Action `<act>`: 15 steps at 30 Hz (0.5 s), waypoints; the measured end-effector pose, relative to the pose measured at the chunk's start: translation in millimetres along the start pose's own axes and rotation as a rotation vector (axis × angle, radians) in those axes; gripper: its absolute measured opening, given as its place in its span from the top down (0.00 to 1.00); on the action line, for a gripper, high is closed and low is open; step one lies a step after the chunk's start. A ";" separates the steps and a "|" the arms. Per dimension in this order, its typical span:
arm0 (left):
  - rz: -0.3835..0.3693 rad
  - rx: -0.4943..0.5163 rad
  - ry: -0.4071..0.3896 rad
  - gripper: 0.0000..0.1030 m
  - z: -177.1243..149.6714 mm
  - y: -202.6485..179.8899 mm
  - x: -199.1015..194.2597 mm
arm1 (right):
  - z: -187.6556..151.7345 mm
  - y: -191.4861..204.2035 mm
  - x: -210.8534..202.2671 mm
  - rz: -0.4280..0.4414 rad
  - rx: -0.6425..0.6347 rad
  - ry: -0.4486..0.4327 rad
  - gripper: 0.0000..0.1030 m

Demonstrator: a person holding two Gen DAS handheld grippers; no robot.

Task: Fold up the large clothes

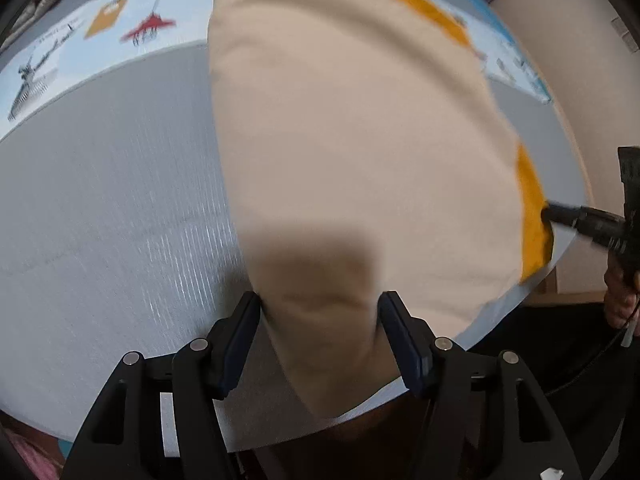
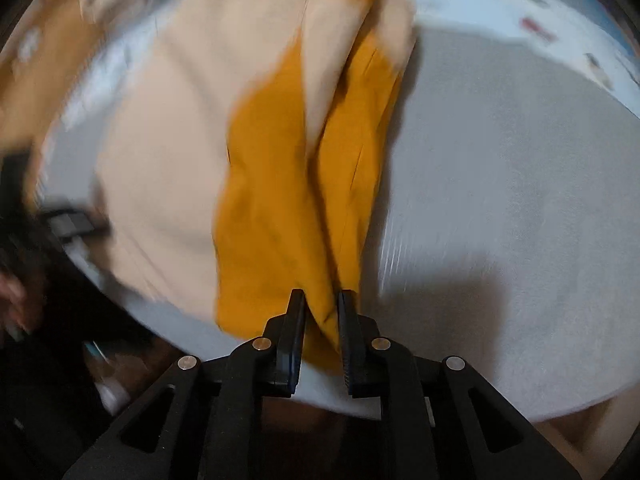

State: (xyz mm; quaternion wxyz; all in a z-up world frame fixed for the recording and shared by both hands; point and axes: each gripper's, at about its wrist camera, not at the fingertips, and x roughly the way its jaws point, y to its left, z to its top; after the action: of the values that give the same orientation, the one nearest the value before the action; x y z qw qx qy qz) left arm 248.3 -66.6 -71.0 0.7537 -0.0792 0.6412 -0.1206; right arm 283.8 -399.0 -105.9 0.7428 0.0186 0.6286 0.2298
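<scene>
A large beige garment [image 1: 352, 128] with mustard-yellow parts [image 1: 534, 216] lies across the grey table [image 1: 120, 200]. My left gripper [image 1: 320, 300] is open, its fingers on either side of the garment's near beige end, which hangs over the table edge. My right gripper [image 2: 322, 300] is shut on a mustard-yellow fold [image 2: 280, 184] of the same garment [image 2: 160, 152] near the table's front edge. The right gripper also shows in the left wrist view [image 1: 548, 214], pinching the yellow corner. Both views are motion-blurred.
A light blue printed strip [image 1: 80, 40] with aircraft pictures runs along the table's far side. The table edge [image 1: 520, 296] is close on the right, with dark floor beyond. A hand [image 1: 620, 300] holds the right gripper's handle. Bare grey table [image 2: 520, 200] lies right of the garment.
</scene>
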 end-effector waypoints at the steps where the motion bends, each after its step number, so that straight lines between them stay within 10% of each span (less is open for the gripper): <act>1: -0.002 -0.008 -0.030 0.41 1.5 -0.4 -6.4 | 4.8 -7.7 -16.6 0.040 0.045 -0.081 0.85; 5: -0.001 -0.055 -0.094 0.43 10.3 12.4 -13.8 | 24.6 -36.5 -56.5 0.125 0.240 -0.310 0.80; 15: -0.016 -0.143 -0.083 0.43 23.9 24.3 -3.7 | 114.8 -22.0 -40.4 0.209 0.354 -0.400 0.63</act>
State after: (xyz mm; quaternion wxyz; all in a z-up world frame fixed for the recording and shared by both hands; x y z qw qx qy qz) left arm 273.3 -43.1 -70.2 0.7710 -0.1429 0.6159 -0.0769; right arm 394.8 -403.4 -51.4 0.8096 0.2578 0.4945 0.1833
